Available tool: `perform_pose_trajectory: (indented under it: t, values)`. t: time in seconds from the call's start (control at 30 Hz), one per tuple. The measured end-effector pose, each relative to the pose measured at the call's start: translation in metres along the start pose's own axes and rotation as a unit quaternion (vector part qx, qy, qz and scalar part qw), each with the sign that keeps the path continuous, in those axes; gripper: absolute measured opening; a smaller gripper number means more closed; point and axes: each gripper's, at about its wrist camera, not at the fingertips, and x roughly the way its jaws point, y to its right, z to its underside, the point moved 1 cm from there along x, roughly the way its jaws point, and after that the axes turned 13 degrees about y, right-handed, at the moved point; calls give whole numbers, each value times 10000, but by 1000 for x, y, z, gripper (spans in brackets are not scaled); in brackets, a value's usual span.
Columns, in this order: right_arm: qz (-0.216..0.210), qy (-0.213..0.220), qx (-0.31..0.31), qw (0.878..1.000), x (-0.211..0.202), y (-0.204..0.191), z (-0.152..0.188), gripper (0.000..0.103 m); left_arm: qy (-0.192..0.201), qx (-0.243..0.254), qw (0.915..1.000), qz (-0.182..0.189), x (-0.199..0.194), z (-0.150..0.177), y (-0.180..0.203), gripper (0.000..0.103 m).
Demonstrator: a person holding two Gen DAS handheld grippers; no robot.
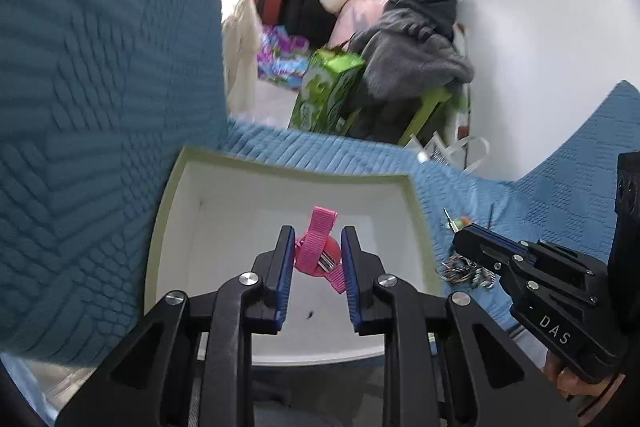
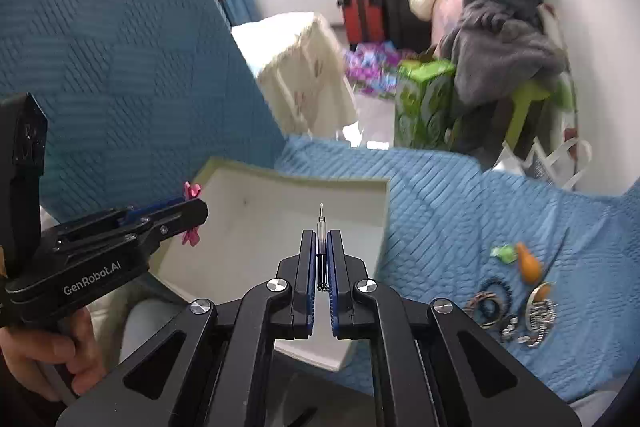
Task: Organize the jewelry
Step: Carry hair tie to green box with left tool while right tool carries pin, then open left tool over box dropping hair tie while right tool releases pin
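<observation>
A white open box (image 1: 412, 211) lies on the blue quilt; it also shows in the right wrist view (image 2: 376, 211). My left gripper (image 1: 316, 247) is shut on a pink ribbon hair clip (image 1: 320, 247) and holds it over the box. It appears from the side in the right wrist view (image 2: 196, 213), with the clip (image 2: 191, 213) sticking out. My right gripper (image 2: 321, 247) is shut on a thin dark metal pin-like piece (image 2: 321, 227) above the box. It appears in the left wrist view (image 1: 466, 233) at the box's right. A pile of rings and chains (image 2: 516, 311) lies on the quilt.
An orange teardrop piece (image 2: 528, 261) and a green piece (image 2: 503, 251) lie by the pile, with a thin dark stick (image 2: 560, 247). The sofa back (image 2: 100, 47) rises at left. Beyond the quilt edge stand a green box (image 2: 424, 103), suitcases and heaped clothes.
</observation>
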Motion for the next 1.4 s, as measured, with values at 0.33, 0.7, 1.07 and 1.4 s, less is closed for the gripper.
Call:
perform_pose_trajectory:
  t: [0.33,0.7,1.07,1.4]
  values:
    - [96,-548,0,9984,49,3,19,4,-511,-198,9984,-115,42,22,-28,24]
    - [-84,-571,177,9982,50,12,18,5,-461,-173,9987,-135,41,15,-25,24]
    - [-218,170,9,9996,-16,14,-19,11,305,-44,9992,-256,-19,-17,1,60]
    - [-269,1089,-244,9934,-92,19,-47,17,990,126,9947,-236,-78,-35,39,60]
